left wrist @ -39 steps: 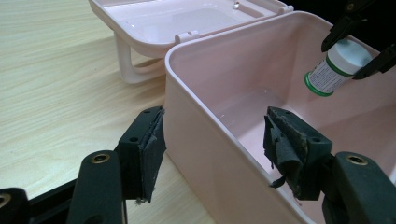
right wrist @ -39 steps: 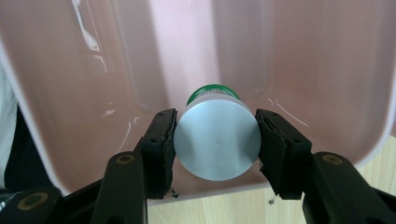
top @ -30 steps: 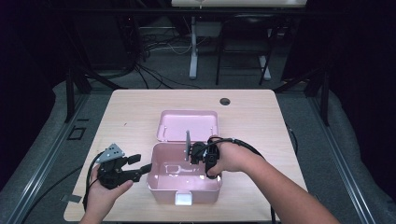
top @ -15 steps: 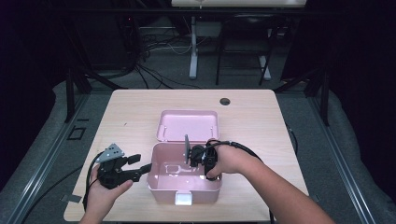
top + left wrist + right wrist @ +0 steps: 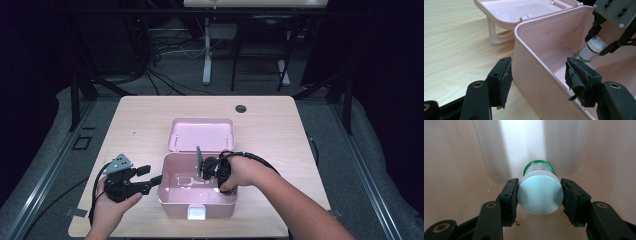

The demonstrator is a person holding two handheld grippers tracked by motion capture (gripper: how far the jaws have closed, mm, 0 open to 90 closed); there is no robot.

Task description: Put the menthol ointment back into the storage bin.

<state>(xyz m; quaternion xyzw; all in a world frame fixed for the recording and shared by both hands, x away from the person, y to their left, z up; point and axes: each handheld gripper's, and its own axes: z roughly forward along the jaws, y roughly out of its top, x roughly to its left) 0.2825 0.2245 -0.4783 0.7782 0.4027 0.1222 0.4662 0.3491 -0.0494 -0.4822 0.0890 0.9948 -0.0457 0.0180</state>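
Note:
A pink box [image 5: 175, 205] stands open at the table's near edge, its lid [image 5: 201, 134] lying back behind it. My right gripper [image 5: 202, 167] reaches down into the box from the right. In the right gripper view it [image 5: 539, 195] is shut on a small bottle [image 5: 540, 197] with a white cap and green-edged label, pads on either side of the cap. The bottle [image 5: 592, 48] hangs tilted just above the box floor. My left gripper [image 5: 537, 77] is open and straddles the box's left wall [image 5: 536, 72], one pad outside and one inside.
The light wooden table [image 5: 140, 125] has bare surface to the left, right and behind the box. A round cable hole [image 5: 240, 108] sits near the far edge. Beyond the table are dark floor, cables and desk legs.
My right gripper has eased slightly down and left into the box with the bottle still in it. The left gripper has stayed where it was.

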